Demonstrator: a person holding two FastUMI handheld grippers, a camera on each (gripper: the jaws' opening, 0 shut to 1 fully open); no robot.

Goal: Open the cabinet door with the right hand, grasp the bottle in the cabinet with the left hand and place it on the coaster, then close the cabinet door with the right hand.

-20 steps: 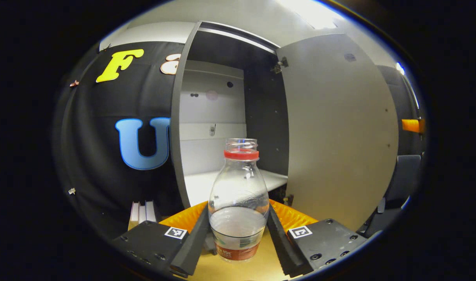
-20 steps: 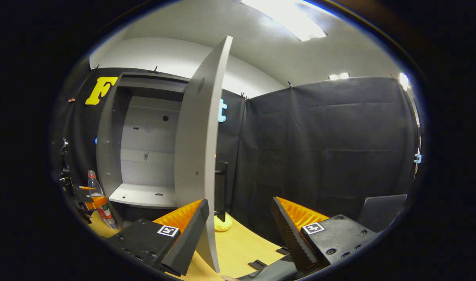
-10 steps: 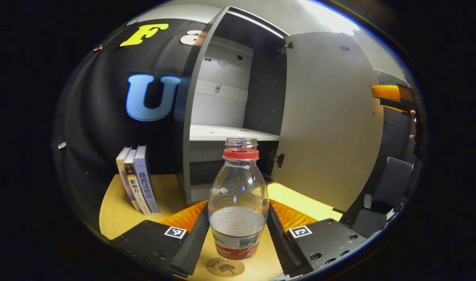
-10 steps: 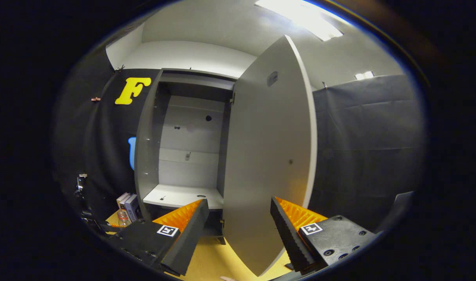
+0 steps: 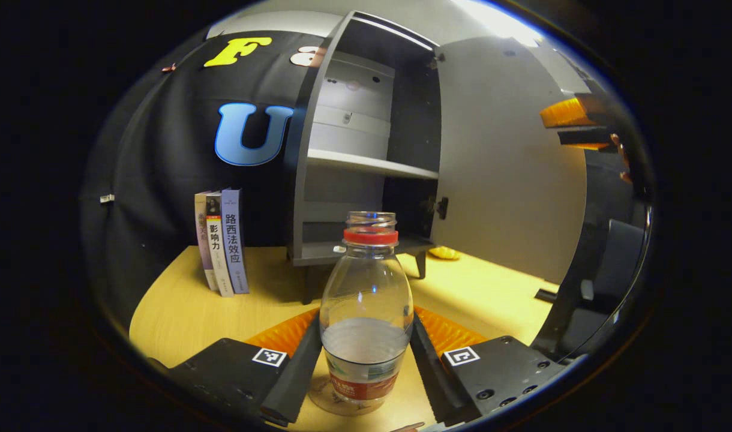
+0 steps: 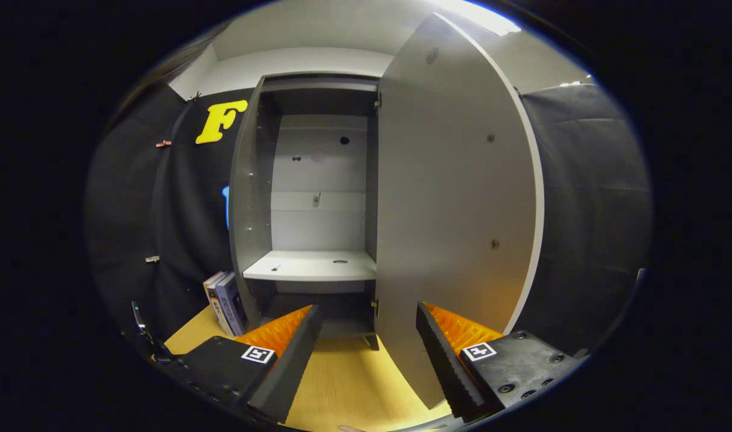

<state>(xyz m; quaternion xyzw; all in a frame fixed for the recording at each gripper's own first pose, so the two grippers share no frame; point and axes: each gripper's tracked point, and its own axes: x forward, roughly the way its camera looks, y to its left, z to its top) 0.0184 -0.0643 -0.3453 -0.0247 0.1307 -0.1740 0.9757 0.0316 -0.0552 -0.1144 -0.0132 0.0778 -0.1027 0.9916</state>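
Wooden table (image 5: 180, 306) low in frame, open cabinet door (image 6: 456, 228) at right; left gripper (image 5: 366, 360) clamps the bottle (image 5: 366, 312), right gripper (image 6: 366, 354) gapes wide, 3 books (image 5: 221, 240) at left.

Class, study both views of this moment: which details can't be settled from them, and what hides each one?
- Coaster: left gripper view, under the bottle; the bottle's base covers it.
- Cabinet door outer face and handle: both views show its inner side.
- Right gripper: left gripper view, cut off at the edge.
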